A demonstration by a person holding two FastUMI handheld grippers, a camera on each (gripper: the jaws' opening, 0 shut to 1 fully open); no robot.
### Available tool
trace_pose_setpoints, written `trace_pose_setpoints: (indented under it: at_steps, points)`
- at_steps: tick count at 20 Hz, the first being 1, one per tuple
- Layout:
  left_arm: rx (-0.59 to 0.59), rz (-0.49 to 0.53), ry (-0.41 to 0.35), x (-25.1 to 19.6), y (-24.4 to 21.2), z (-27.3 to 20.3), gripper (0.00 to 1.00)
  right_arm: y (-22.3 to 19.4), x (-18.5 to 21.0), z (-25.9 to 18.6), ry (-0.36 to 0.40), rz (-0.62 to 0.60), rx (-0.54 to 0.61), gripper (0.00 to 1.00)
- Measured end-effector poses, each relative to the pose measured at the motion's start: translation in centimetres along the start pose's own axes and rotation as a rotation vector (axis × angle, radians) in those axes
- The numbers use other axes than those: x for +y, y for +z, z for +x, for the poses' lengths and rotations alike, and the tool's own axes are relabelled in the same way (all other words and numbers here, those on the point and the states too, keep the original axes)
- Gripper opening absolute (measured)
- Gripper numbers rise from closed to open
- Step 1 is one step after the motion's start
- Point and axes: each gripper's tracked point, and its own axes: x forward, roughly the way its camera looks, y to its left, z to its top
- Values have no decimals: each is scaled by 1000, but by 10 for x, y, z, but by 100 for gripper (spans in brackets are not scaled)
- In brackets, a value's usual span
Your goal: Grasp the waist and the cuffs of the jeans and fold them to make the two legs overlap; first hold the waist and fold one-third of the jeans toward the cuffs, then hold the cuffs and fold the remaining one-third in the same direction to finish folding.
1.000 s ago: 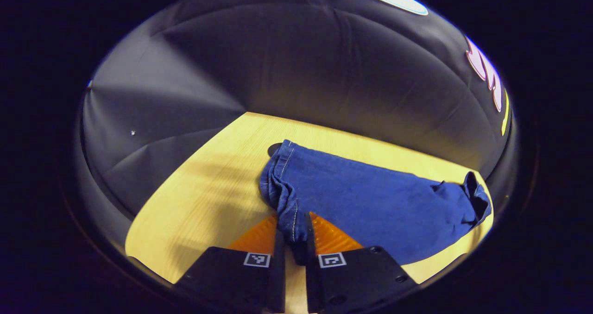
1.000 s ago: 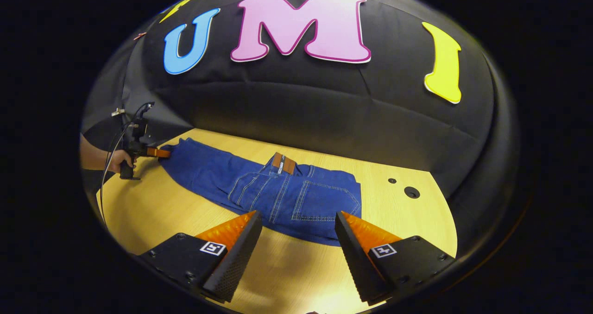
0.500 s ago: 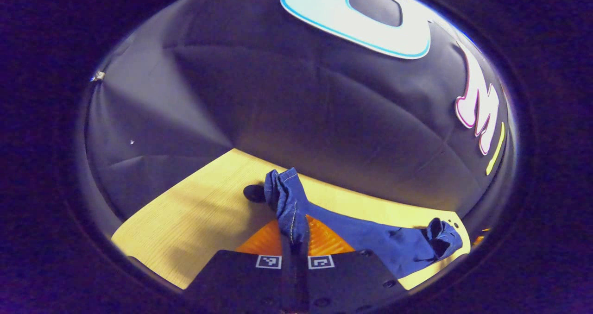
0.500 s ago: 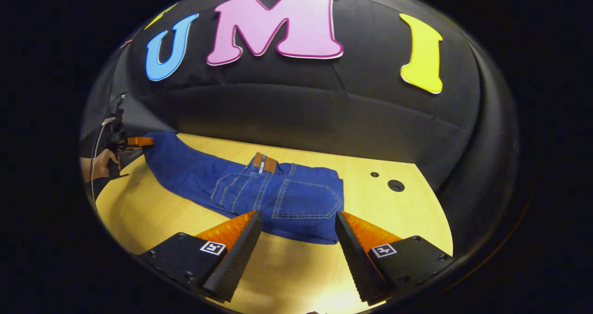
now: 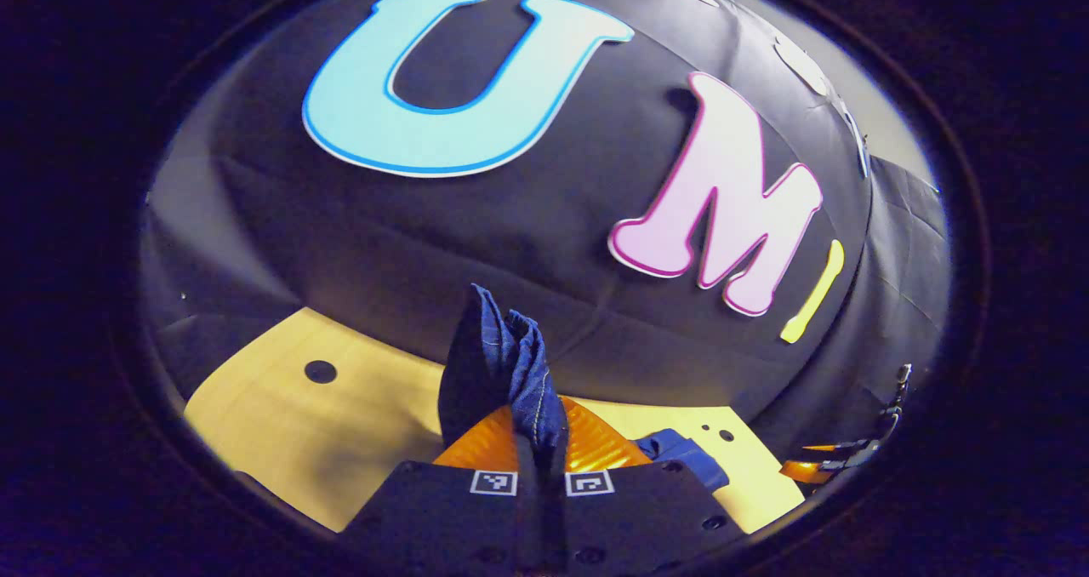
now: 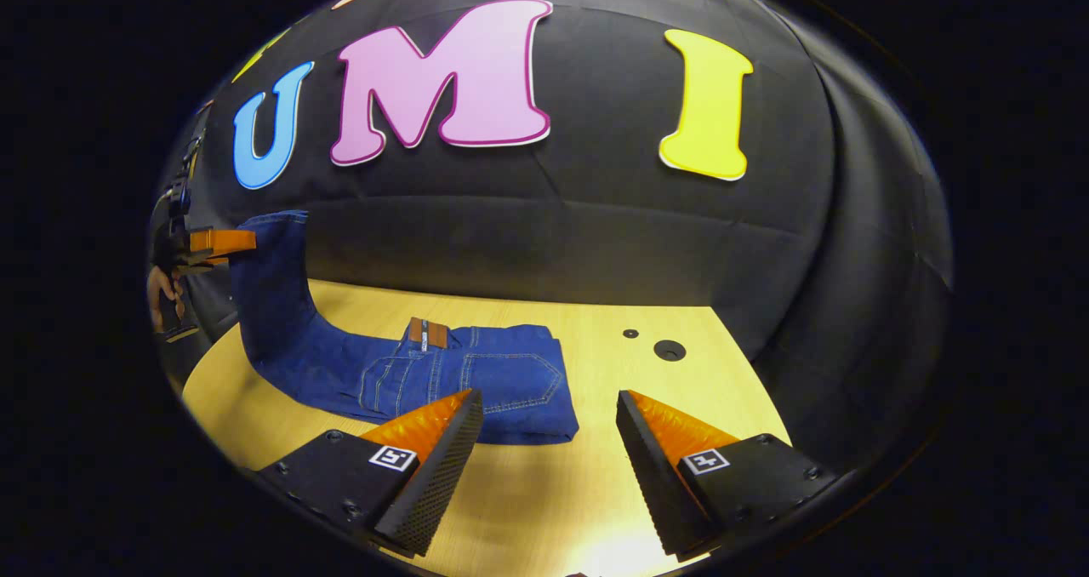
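Left gripper (image 5: 541,466) is clamped on the cuffs (image 5: 510,364), lifted off the table (image 6: 544,500) so the legs can swing over the folded waist (image 6: 476,377). Right gripper (image 6: 549,462) hangs with fingers apart, holding nothing, just in front of the jeans (image 6: 340,364).

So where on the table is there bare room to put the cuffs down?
Bare wood lies right of the folded jeans, up to the two holes, and in front, by the right gripper. The left part is crowded: the legs rise from it to the left gripper.
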Motion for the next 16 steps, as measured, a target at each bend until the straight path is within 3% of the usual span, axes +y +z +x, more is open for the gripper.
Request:
trace_pose_setpoints:
  at_steps: [7,9,12,15,16]
  points:
    - [102,26,-261,-198,-60,74,9,-4,-56,-34,-69,51,-18,96]
    - [157,37,-304,-228,-94,100,6,-11,-70,-43,-87,60,-14,96]
    - [245,-30,-341,-241,-138,118,8,-15,-87,-52,-119,97,-12,96]
    - [263,-22,-314,-237,-145,117,22,-13,-96,-57,-132,131,-22,97]
    - [239,-4,-323,-232,-137,111,44,-10,-95,-57,-134,131,-29,98]
